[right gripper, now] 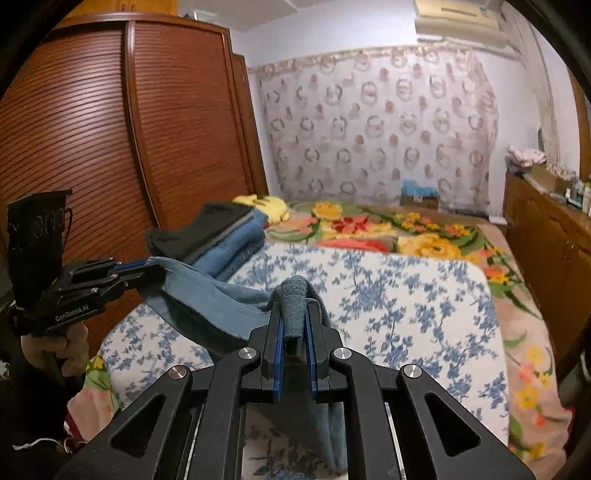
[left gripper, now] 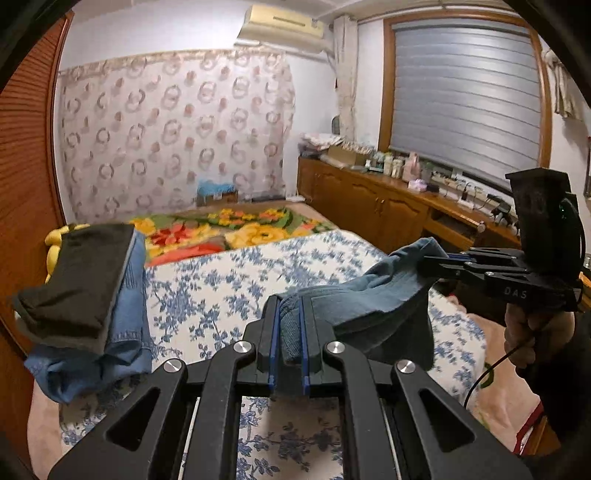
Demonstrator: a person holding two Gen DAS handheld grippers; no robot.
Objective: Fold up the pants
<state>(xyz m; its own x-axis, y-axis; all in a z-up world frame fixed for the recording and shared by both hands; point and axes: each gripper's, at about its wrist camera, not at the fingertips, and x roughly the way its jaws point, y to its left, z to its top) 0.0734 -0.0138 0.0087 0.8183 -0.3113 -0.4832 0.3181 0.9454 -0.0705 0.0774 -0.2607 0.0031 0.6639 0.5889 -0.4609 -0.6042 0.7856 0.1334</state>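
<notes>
- two grippers, each pinching the same pants (left gripper: pixel 373 302), which hang between them above the bed (left gripper: pixel 229 291).
- far left, left wrist view: wardrobe (left gripper: pixel 26 155) with slatted wooden doors, running along the bed's side.
- next to it, a stack (left gripper: pixel 85 291) of folded clothes on the bed: dark piece on top, blue denim beneath. a yellow item (left gripper: pixel 55 243) shows behind it.
- centre: left gripper (left gripper: pixel 290 332), pads pressed together on a bunched edge of the blue-grey pants; cloth fills the gap between the blue pads.
- pants run from there up and to the right, sagging in a drape, clear of the blue-flowered sheet below.
- right: right gripper (left gripper: pixel 428 260), held in a hand (left gripper: pixel 528 332), closed on the other end of the pants; a thin cable hangs below the hand.
- beyond the bed: bright floral blanket (left gripper: pixel 229 229), patterned curtain (left gripper: pixel 177 129), air conditioner (left gripper: pixel 280 27) above.
- far right: low wooden cabinet (left gripper: pixel 369 199) with small bottles and clutter on top, window (left gripper: pixel 465 99) with a grey blind down.
- right wrist view confirms: right gripper (right gripper: pixel 295 332) clamps a rolled fold of cloth standing up between its pads, more cloth hanging beneath; left gripper (right gripper: pixel 147 271) at left, held in a hand (right gripper: pixel 62 354), nips the far end.
</notes>
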